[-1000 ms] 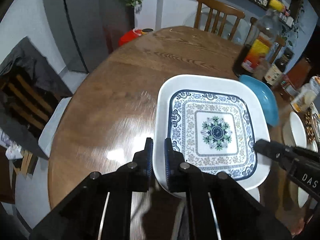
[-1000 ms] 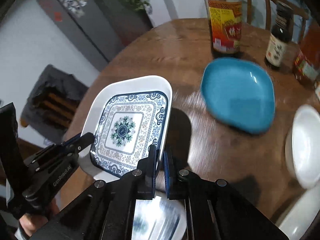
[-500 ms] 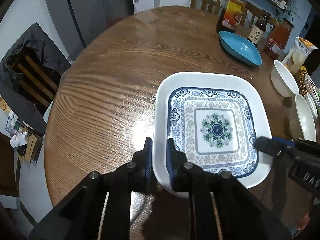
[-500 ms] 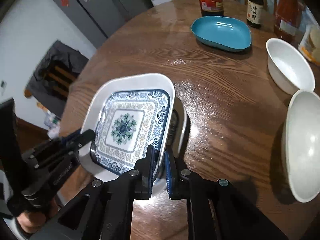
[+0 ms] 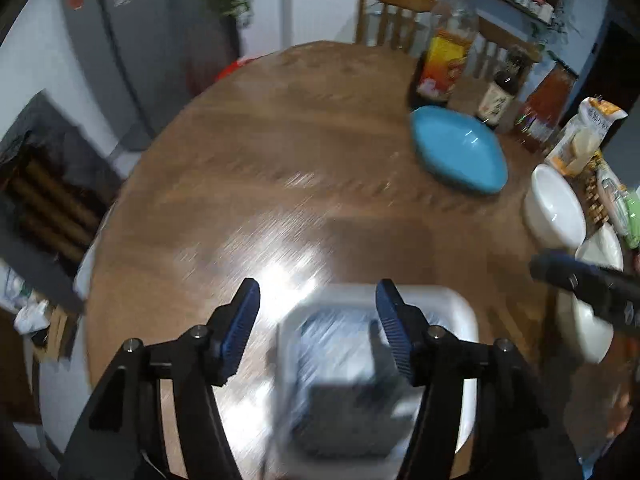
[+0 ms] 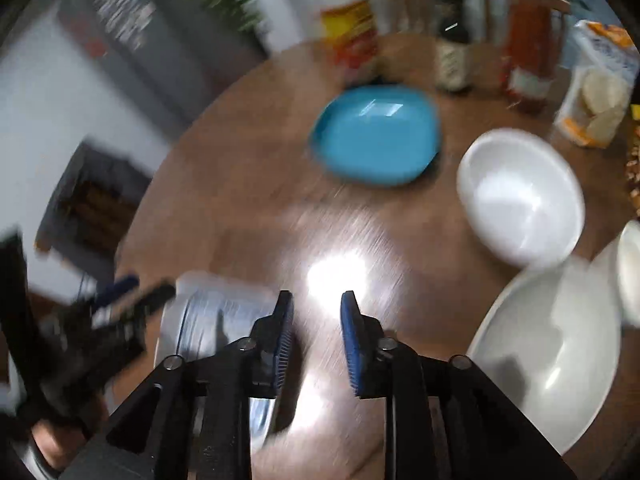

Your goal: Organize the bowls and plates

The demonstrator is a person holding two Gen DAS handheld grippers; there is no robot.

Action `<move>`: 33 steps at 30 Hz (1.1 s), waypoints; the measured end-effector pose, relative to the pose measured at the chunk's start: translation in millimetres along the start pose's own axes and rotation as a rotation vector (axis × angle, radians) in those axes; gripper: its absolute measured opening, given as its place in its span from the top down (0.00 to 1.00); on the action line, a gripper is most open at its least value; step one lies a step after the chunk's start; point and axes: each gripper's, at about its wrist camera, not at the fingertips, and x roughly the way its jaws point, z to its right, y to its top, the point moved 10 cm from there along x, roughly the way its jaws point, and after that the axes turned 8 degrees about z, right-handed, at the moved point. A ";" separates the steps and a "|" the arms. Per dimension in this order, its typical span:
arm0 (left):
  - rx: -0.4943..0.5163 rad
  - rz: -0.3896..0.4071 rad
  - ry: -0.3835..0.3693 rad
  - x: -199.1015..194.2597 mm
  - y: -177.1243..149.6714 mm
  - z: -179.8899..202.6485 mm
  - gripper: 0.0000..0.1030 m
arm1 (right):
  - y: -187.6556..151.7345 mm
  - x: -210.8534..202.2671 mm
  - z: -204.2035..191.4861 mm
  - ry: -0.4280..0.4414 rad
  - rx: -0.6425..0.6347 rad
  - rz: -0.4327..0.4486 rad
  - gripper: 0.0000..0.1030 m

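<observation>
The square white plate with a blue pattern [image 5: 344, 344] lies blurred on the round wooden table [image 5: 280, 152], near its front edge. My left gripper [image 5: 318, 300] hangs over the plate's left part, jaws opening, and its pads press on nothing. My right gripper [image 6: 316, 308] is also opening over bare wood, with the patterned plate [image 6: 212, 312] just to its left. A blue plate [image 6: 376, 132] sits further back. A white bowl [image 6: 520, 196] and a larger white bowl [image 6: 552, 340] stand at the right. Each gripper shows at the edge of the other's view.
Sauce bottles [image 5: 448, 56] and a snack bag [image 5: 584, 136] line the table's far right. More white bowls [image 5: 556, 208] crowd the right edge. Wooden chairs [image 5: 392, 12] stand behind the table, and a grey fridge [image 5: 132, 40] is at the far left.
Both grippers went from shut on the patterned plate's rim to open and let it go. The plate now lies low in both views, and both views are blurred by motion.
</observation>
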 end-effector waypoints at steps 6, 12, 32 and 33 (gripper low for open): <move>-0.023 -0.024 -0.072 71.3 65.3 59.1 0.41 | 76.6 57.5 36.3 -0.145 0.013 0.008 0.58; -0.065 -0.080 -0.057 127.1 83.8 75.7 0.44 | 91.0 107.0 59.7 -0.214 -0.058 -0.066 0.58; -0.020 0.000 -0.046 27.2 33.8 19.9 0.93 | 8.4 32.7 -47.2 0.064 -0.166 -0.065 0.91; -0.018 0.014 -0.030 10.2 20.9 10.5 0.93 | -6.3 26.4 -57.5 0.094 -0.174 -0.075 0.91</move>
